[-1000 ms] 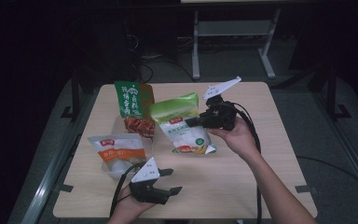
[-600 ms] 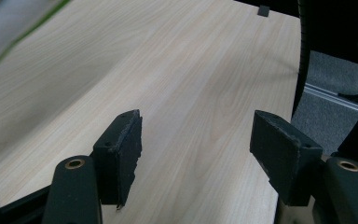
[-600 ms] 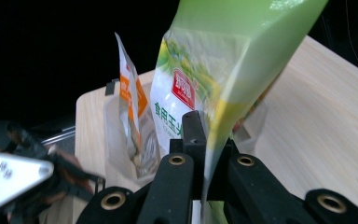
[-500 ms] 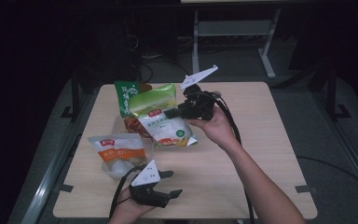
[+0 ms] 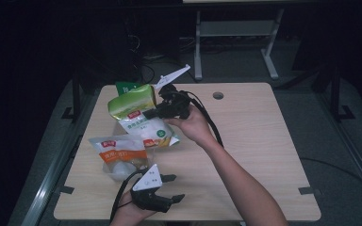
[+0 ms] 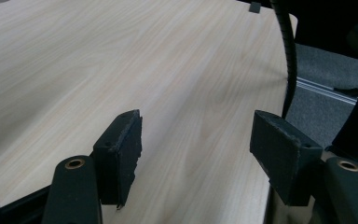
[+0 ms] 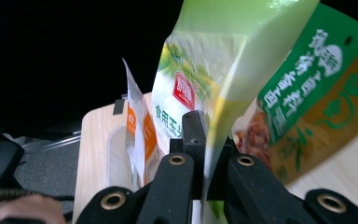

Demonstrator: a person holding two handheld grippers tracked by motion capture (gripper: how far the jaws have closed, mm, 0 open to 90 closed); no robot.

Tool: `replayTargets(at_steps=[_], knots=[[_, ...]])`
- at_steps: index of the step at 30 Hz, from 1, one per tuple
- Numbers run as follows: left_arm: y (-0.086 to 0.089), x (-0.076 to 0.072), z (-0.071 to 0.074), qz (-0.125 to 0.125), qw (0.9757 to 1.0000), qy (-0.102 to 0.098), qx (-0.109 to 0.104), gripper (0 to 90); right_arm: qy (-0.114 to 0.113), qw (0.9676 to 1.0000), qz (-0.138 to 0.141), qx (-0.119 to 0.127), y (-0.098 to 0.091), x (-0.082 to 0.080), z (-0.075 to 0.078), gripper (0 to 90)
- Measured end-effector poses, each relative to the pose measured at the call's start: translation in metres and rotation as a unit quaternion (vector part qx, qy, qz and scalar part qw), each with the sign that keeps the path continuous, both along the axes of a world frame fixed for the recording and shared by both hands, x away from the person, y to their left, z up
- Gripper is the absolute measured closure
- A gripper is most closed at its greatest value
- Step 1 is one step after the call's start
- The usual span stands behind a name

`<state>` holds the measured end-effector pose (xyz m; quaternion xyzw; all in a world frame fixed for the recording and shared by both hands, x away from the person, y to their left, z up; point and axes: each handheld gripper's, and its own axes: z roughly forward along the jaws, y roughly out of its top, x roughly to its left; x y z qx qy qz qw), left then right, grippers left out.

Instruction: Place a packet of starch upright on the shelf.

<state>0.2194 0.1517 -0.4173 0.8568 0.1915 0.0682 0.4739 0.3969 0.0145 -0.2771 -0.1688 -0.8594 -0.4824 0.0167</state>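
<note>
Right gripper (image 5: 152,113): jaws closed on the edge of a light-green pouch (image 5: 136,115), lifted clear of the table (image 5: 259,136) at its far left part; pouch hanging tilted from the jaws, green top outermost, white printed face turned up. In the right gripper view, same light-green pouch (image 7: 200,84) pinched between the two black jaws, its seam running up out of the clamp. Dark-green and brown packet (image 7: 307,107) — just behind the held pouch, to the right of the jaws in that view; seen from above as a green corner (image 5: 125,87) past the pouch's top. Orange-and-white packet (image 5: 120,155) flat on the table, below and beside the held pouch, apart from both sets of jaws; in the right gripper view, its edge (image 7: 137,126) left of the jaws. Left gripper (image 5: 172,187): at the table's near edge, held in the left hand (image 5: 132,209), jaws spread wide with nothing between them — bare wood grain of the table (image 6: 121,60) in the gap. Black cable (image 6: 286,51) curving past the right-hand jaw in the left gripper view. Round hole (image 5: 218,95) in the tabletop, well beyond the right gripper's jaws.
</note>
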Motion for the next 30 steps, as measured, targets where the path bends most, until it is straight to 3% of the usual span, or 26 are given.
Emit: replayTargets(at_steps=[14,19,26,30], knots=[[-0.004,-0.002,-0.002,-0.011,0.9999,0.005,0.004,33.6,0.026,0.9996,0.004,0.005,0.053,0.016,-0.029,89.5],[-0.005,-0.003,-0.002,-0.014,0.9999,0.006,0.000,33.6,0.037,0.9991,0.009,0.017,0.065,0.018,-0.037,89.5],[-0.004,-0.002,-0.002,-0.013,0.9999,0.004,0.000,34.1,0.045,0.9989,0.010,0.011,0.077,0.022,-0.055,89.4],[-0.003,-0.001,-0.003,-0.013,0.9999,0.005,-0.002,34.1,0.055,0.9981,0.003,0.027,0.078,0.023,-0.069,89.4]])
